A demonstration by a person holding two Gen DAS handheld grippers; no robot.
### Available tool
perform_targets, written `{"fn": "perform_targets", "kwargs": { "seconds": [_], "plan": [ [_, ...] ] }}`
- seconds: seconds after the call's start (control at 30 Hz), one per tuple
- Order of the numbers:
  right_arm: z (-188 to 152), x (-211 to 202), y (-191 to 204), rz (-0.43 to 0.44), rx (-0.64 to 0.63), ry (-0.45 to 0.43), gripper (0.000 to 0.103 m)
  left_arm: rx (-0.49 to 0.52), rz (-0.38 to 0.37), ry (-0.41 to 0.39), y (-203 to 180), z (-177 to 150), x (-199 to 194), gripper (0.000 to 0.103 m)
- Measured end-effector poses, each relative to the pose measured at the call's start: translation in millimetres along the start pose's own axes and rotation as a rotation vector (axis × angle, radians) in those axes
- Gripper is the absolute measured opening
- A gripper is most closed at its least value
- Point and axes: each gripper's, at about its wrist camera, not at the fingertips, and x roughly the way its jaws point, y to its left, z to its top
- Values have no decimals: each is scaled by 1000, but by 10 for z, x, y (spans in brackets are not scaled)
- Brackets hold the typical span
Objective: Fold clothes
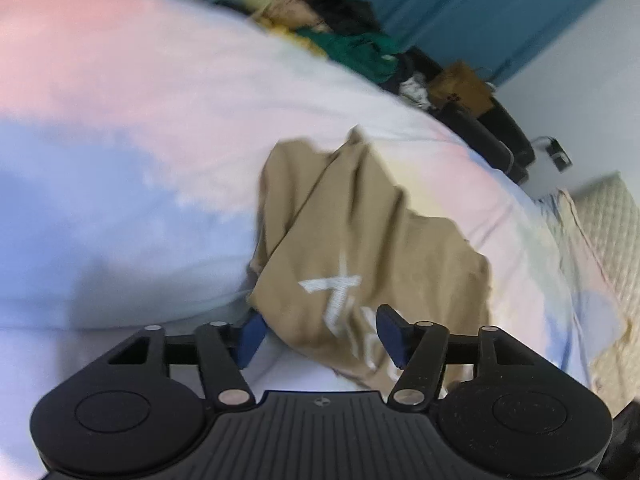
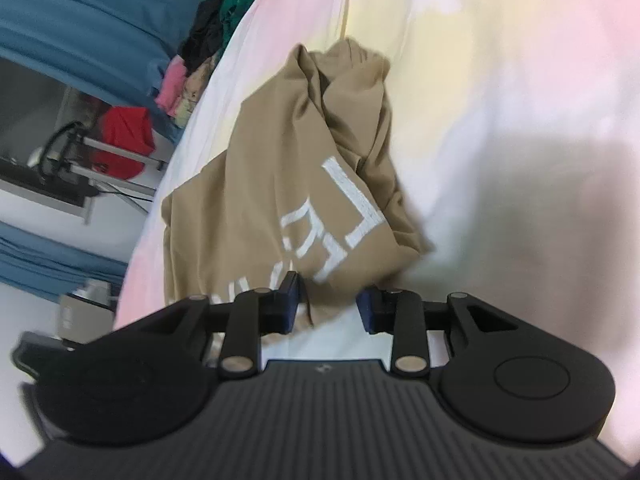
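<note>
A tan garment with white lettering (image 1: 356, 240) lies crumpled on a pastel tie-dye bed sheet (image 1: 140, 120). My left gripper (image 1: 320, 334) is open, its blue-padded jaws on either side of the garment's near edge. In the right wrist view the same tan garment (image 2: 280, 184) lies bunched ahead. My right gripper (image 2: 326, 306) is open, with the garment's near edge lying between its jaws. Neither gripper is closed on the cloth.
A pile of mixed clothes (image 1: 340, 36) lies along the far edge of the bed, and also shows in the right wrist view (image 2: 208, 52). Blue curtains (image 1: 480, 4) hang behind. A brown bag (image 1: 460, 88) and a quilted cream cover (image 1: 612, 248) are at the right. A red item (image 2: 124, 144) hangs on a rack.
</note>
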Motion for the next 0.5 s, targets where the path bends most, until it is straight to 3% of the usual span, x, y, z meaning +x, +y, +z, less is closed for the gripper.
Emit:
{"fn": "perform_targets", "kwargs": {
  "seconds": [0.2, 0.3, 0.37, 0.4, 0.43, 0.5],
  "plan": [
    [-141, -845, 393, 33, -163, -97, 34, 110, 25, -97, -394, -26, -868, 79],
    [-219, -1283, 635, 65, -245, -157, 36, 163, 35, -166, -651, -84, -1388, 82],
    [-248, -1549, 812, 84, -294, -202, 67, 203, 39, -218, -811, -153, -1779, 89],
    [-279, -1681, 870, 95, -308, -231, 93, 224, 37, -247, -873, -192, -1947, 95],
    [-323, -1827, 906, 105, -322, -257, 100, 243, 32, -272, -925, -235, -2104, 96],
    [-380, -2066, 1003, 121, -365, -287, 99, 281, 22, -324, -1028, -322, -2415, 103]
  ]
}}
